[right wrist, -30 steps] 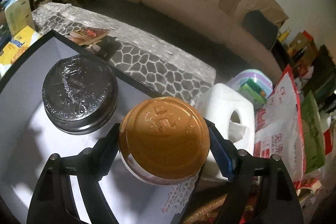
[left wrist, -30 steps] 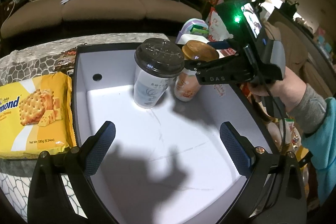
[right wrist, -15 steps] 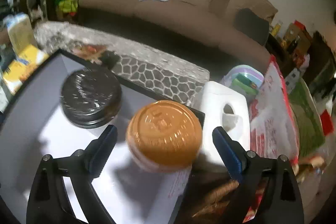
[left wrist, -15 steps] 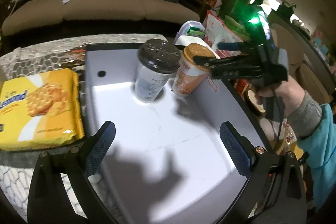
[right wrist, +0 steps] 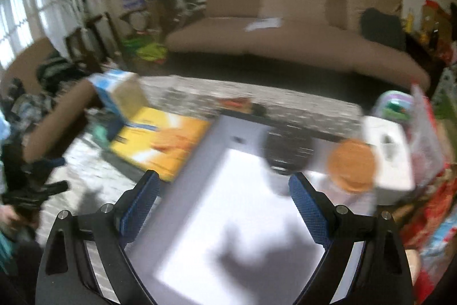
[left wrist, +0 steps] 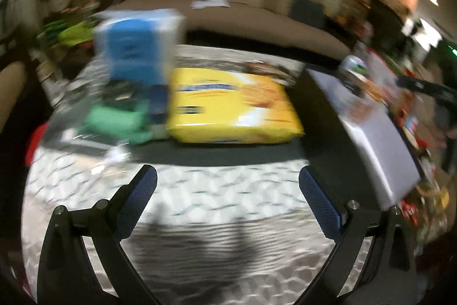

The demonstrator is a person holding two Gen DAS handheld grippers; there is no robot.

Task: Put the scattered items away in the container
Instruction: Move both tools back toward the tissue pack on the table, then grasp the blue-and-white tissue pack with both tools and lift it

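Released, the orange-lidded cup (right wrist: 350, 168) stands in the container (right wrist: 228, 219); both hand-held grippers (right wrist: 222, 205) (left wrist: 228, 199) gape wide, empty

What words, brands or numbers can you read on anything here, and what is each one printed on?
Nothing is readable; both views are motion-blurred.
Yellow cracker pack: dark print, too blurred to read.
Blue and white box: markings smeared, unreadable.
Orange-lidded cup: no legible text.
Dark-lidded cup: no legible text.
Red and white bag: print too blurred.
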